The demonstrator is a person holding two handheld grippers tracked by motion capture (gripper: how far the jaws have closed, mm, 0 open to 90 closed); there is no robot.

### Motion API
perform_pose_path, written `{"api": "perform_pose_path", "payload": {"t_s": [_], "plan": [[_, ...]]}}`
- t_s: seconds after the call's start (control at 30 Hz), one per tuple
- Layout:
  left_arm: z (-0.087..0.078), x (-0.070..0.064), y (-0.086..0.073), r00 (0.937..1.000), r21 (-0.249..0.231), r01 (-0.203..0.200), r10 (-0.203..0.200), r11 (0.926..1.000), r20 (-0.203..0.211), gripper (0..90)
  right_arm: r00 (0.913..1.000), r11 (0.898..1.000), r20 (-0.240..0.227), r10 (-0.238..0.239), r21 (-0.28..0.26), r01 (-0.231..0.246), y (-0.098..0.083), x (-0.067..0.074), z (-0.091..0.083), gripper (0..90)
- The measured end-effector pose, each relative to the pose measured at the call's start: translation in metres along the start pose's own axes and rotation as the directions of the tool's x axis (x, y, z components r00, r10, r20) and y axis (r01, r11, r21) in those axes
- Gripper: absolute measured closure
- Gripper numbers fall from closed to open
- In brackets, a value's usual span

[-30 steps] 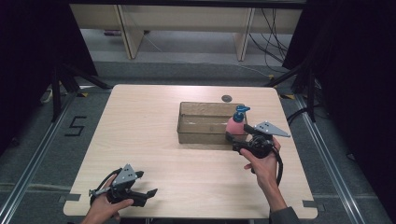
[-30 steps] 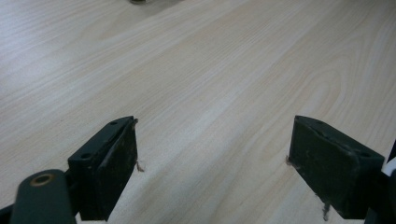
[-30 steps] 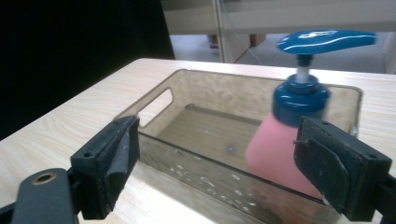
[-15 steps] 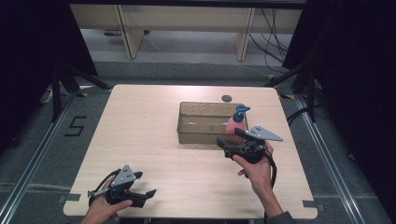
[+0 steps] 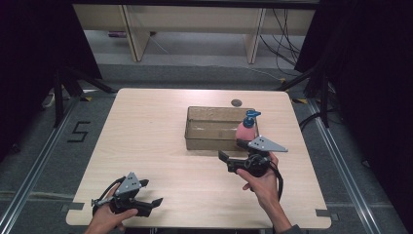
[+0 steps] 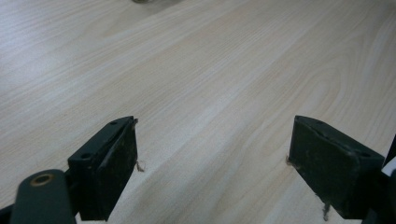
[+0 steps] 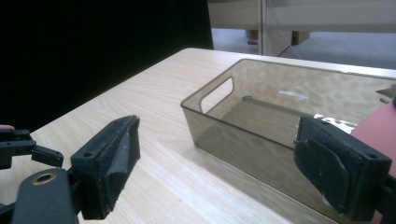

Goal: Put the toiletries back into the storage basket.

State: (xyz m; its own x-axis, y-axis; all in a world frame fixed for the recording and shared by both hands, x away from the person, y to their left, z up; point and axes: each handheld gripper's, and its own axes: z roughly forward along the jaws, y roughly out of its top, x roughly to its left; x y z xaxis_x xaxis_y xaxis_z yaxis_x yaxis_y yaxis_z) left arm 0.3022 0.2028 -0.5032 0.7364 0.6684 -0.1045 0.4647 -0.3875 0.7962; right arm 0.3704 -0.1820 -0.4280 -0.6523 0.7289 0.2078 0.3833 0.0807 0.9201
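A clear brownish plastic bin (image 5: 209, 130) sits right of the table's middle. A pink bottle with a blue cap (image 5: 246, 128) stands upright at the bin's right end, seemingly inside it. My right gripper (image 5: 227, 162) is just in front of the bin, pointing left, open and holding nothing. In the right gripper view the bin (image 7: 261, 116) lies ahead between the open gripper (image 7: 219, 149) jaws, and the pink bottle (image 7: 379, 126) peeks past the right jaw. My left gripper (image 5: 152, 204) rests open near the front left edge, with bare wood between the left gripper (image 6: 212, 144) jaws.
A small dark round disc (image 5: 236, 102) lies on the table (image 5: 146, 136) behind the bin. Wooden furniture legs and cables stand on the floor beyond the far edge. The number 5 (image 5: 78, 131) is marked on the floor at the left.
My right gripper has drawn back from the pink bottle toward the near side and swung to point left. The bottle stays standing at the bin. The left gripper has not moved.
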Motion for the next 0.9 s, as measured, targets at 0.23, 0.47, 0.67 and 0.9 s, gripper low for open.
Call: {"api": "perform_pose_path", "payload": {"t_s": [0.23,0.47,0.67,0.9], "plan": [[0.0,-0.001,0.0,1.0,-0.002,0.005,-0.005,1.0,-0.007,14.9,0.9995,1.0,-0.019,0.024,0.012,-0.024,-0.005,0.007,-0.001,15.4],[0.0,-0.001,0.0,1.0,-0.01,0.008,-0.008,0.9999,0.002,14.9,0.9994,1.0,-0.035,-0.001,0.02,0.001,-0.009,0.01,0.0,15.4],[0.0,-0.001,0.0,1.0,-0.009,0.008,-0.008,0.9999,-0.003,14.9,0.9986,0.999,-0.037,-0.037,-0.005,0.037,-0.012,0.012,-0.001,15.4],[-0.001,-0.001,0.001,1.0,-0.007,-0.002,0.002,1.0,-0.007,14.9,0.9987,0.999,-0.035,-0.037,0.006,0.037,-0.018,0.015,-0.002,15.4]]}}
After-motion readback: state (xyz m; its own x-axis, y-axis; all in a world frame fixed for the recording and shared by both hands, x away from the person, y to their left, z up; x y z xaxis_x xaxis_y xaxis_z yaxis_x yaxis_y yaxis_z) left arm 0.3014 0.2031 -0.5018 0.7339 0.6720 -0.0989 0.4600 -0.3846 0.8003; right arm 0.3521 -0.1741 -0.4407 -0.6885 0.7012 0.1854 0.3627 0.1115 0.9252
